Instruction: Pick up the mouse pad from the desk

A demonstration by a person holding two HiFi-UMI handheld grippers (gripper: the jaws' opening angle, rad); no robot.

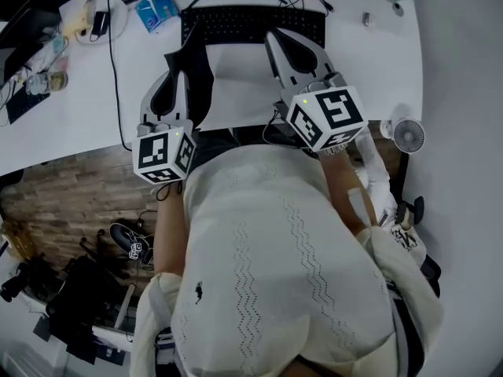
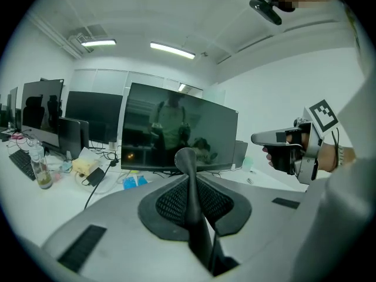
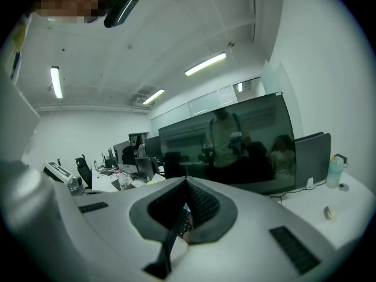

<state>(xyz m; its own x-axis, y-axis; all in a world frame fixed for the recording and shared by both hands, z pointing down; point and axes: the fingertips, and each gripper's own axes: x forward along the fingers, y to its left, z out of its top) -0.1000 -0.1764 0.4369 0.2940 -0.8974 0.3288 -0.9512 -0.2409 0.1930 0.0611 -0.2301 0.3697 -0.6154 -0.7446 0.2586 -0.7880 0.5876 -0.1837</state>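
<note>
Pinching mouse pad (image 2: 194, 216) edges above desk (image 1: 78, 116)

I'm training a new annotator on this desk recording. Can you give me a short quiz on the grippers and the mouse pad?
1. True or false: the left gripper is open and empty.
2. In the head view, which thing lies on the desk just beyond the mouse pad? A) keyboard B) laptop C) mug
3. Fill in: the mouse pad is gripped by ___ grippers.

Key: 1 false, it is shut on the mouse pad. 2 A. 3 both, since the right gripper is shut on it too.
</note>
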